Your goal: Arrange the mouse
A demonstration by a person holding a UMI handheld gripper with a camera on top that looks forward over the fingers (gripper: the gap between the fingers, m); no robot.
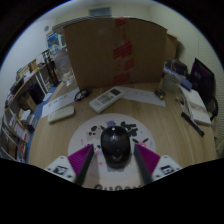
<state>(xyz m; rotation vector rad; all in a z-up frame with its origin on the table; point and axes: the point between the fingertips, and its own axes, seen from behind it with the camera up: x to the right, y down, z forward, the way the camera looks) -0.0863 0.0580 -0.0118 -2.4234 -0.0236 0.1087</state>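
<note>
Nearest the camera, the tongs (pixel 116 168) reach forward over a white round mouse mat (pixel 112 140), their two fingers carrying purple pads (pixel 79 161). The fingers stand apart in a released state, with a gap between each pad and the black mouse (pixel 116 144). The mouse rests on the mat between the fingertips, its far end reaching just beyond them. Dark lettering on the near edge of the mat is partly cut off and cannot be read. The mat lies on a wooden table (pixel 150 115).

Beyond the mouse, toward the middle of the table, lies a white keyboard (pixel 105 98), set at an angle. To its left a second flat white object (pixel 61 108) rests on the table; what it is cannot be made out. At the far right of the table stands a dark monitor (pixel 204 82), seen edge-on and partly cut off, with a dark elongated item (pixel 192 124) near it that is too small to identify.

At the far side rises a large brown cardboard panel (pixel 112 55) bearing red markings that are not legible. On the far left, shelves (pixel 22 100) hold crowded items whose details are hard to distinguish.
</note>
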